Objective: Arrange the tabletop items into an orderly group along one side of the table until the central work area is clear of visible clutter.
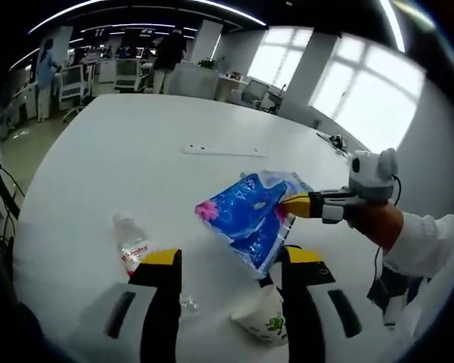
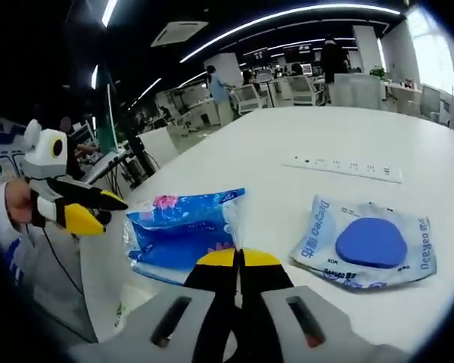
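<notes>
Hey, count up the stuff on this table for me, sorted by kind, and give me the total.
Packets: 2, blue packet and disc packet
Bottle: 1
Power strip: 1
White bag: 1
Total: 5

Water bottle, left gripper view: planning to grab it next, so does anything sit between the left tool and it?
Nothing visible does. The water bottle lies on the table beside the open left tool; the blue packet is on the other side.
</notes>
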Motion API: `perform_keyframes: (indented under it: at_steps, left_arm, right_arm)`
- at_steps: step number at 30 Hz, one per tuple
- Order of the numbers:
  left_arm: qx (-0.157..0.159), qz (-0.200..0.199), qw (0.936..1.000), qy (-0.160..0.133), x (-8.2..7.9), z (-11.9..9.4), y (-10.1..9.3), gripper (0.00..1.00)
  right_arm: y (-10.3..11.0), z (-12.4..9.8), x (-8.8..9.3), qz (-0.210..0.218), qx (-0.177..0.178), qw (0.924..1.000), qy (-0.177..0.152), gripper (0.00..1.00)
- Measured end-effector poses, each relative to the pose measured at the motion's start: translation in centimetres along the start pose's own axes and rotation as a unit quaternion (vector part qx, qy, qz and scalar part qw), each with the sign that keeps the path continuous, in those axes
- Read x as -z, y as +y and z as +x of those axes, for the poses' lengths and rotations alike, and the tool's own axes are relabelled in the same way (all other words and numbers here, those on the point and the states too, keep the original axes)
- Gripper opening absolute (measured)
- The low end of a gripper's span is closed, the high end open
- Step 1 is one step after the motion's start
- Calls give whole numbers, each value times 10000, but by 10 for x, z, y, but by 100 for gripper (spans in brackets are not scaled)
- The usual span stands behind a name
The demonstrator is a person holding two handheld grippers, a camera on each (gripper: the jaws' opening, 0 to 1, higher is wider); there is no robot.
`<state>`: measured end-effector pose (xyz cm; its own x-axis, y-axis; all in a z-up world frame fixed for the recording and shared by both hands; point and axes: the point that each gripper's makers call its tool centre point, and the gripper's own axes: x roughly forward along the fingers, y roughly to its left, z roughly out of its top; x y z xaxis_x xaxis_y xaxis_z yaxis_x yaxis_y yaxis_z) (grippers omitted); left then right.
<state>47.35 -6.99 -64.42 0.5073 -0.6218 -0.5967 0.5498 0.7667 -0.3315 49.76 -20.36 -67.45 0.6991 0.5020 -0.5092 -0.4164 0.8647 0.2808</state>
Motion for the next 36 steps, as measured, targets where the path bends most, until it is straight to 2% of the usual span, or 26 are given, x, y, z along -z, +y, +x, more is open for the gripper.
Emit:
perform_keyframes:
  at_steps: [7, 10, 14, 23, 36]
  left_arm:
    - [-6, 96, 10000, -3, -1, 7, -4, 33]
    - [-55, 123, 9999, 9, -1, 11, -5, 18]
    - [-68, 135, 9999, -13, -2, 13, -9, 6]
    - [72, 275, 9996, 60, -1, 14, -19, 1]
    - [317, 364, 9988, -25, -17, 17, -42, 0]
  right_arm:
    - [1, -9, -3, 97, 59, 9999, -97, 0]
    - [2, -11, -5, 142, 61, 9998, -141, 0]
    - [4, -16, -7, 155, 75, 9997, -176, 0]
    - [0, -28, -9, 171, 131, 9995, -230, 0]
    - [-11, -54, -13, 228, 293, 9986, -382, 0]
